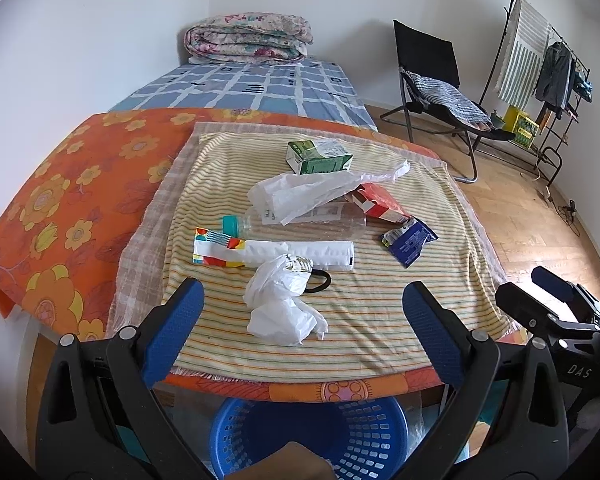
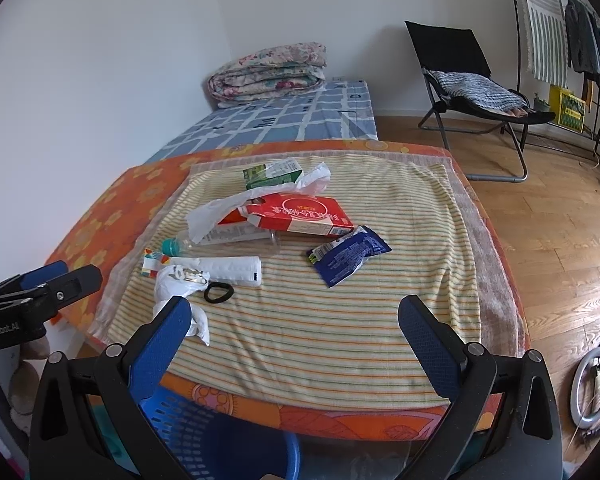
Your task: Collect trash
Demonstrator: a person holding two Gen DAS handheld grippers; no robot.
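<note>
Trash lies on a striped towel [image 1: 360,320] on the table: a crumpled white bag [image 1: 280,304] nearest, a white tube with a colourful end [image 1: 276,254], a clear bottle [image 1: 300,226], a white plastic bag [image 1: 316,192], a green carton [image 1: 320,156], a red carton [image 2: 300,214] and a dark blue wrapper [image 2: 348,256]. My left gripper [image 1: 304,316] is open, just short of the crumpled bag [image 2: 180,284]. My right gripper [image 2: 296,328] is open and empty over the towel's near edge. A blue basket [image 1: 308,436] sits under the table's front edge.
A black hair tie [image 2: 219,292] lies by the crumpled bag. The table has an orange floral cloth [image 1: 80,200]. Behind it is a bed [image 1: 252,88] with a folded quilt. A black chair [image 2: 476,92] and a clothes rack [image 1: 548,72] stand at the right on wooden floor.
</note>
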